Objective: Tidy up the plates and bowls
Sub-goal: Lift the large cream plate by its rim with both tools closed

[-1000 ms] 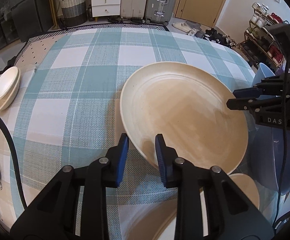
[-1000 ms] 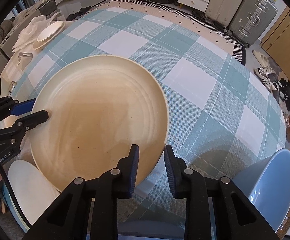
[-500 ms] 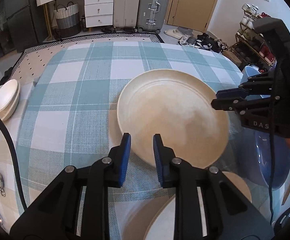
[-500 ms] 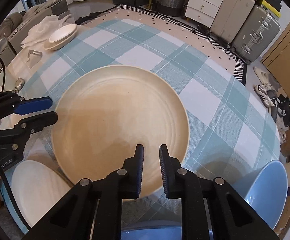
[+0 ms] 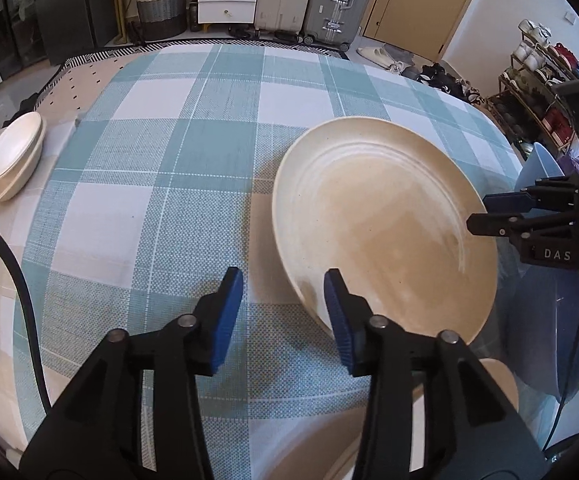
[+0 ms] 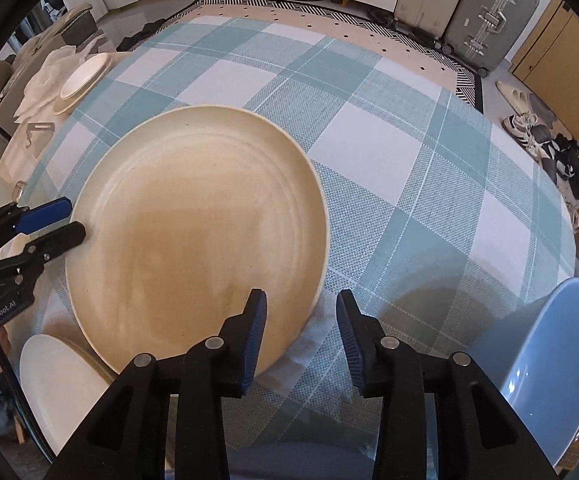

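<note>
A large beige plate (image 5: pixel 381 224) (image 6: pixel 193 232) lies on the teal checked tablecloth (image 5: pixel 149 200). My left gripper (image 5: pixel 283 312) stands at its near-left rim with its jaws opening. The rim sits between the blue pads (image 5: pixel 337 316), and the left pad is well clear of it. My right gripper (image 6: pixel 301 328) stands at the opposite rim, its jaws also opening, with the plate's edge in the gap and not pressed. Each gripper shows in the other's view: the right gripper (image 5: pixel 477 212) from the side, the left gripper (image 6: pixel 74 219) likewise.
A stack of white bowls (image 5: pixel 9 164) (image 6: pixel 81 80) sits at the table's far-left edge. A small white plate (image 6: pixel 57 380) lies near the front edge beside the big plate. A blue bowl (image 6: pixel 545 360) stands at the right. Suitcases and drawers line the far wall.
Both pairs of jaws were shut on the plate's rim and have now spread apart, letting the plate go. The plate was held tilted a second ago and now lies flatter on the cloth.
</note>
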A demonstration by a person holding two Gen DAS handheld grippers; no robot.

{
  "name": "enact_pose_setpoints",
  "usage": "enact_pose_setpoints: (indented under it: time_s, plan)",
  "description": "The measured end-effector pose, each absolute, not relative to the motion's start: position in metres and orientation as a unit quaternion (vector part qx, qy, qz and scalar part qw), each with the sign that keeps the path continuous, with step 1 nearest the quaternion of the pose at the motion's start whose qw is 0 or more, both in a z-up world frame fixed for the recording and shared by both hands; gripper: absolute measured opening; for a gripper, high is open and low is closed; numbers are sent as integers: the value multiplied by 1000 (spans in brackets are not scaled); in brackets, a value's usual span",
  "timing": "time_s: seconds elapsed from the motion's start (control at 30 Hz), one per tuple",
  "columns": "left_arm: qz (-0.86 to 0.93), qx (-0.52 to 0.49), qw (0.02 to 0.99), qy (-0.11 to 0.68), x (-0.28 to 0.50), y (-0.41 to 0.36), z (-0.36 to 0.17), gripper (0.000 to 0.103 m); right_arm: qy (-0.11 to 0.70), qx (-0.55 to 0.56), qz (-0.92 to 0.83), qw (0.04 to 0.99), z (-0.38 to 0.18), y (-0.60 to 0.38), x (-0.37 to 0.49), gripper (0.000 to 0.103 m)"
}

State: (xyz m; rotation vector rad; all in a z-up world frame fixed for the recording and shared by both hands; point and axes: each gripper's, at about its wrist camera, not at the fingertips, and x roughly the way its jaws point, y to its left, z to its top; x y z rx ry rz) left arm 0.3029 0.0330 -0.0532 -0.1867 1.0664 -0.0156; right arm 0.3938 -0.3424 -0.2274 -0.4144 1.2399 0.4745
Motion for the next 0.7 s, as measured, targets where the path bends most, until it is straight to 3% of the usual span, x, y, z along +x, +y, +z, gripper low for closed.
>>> enact_pose_setpoints:
  time_s: [0.13, 0.2, 0.27, 0.4, 0.7]
  plan:
    - [-17, -91, 856, 508, 309, 29, -60, 40, 572, -194, 225, 765, -233, -339, 393, 37]
    - [-22, -83, 858, 507, 311, 26, -61, 27, 566, -197, 228, 768, -233, -336, 391, 37]
    - [-29, -73, 859, 506, 311, 21, -60, 22, 555, -204, 227, 774, -231, -334, 389, 33]
    - [-20, -62, 864, 499, 309, 19, -56, 22, 538, -212, 225, 784, -225, -332, 383, 27]
    - [-8, -57, 881, 470, 297, 24, -29, 22, 494, -208, 233, 811, -198, -329, 368, 27]
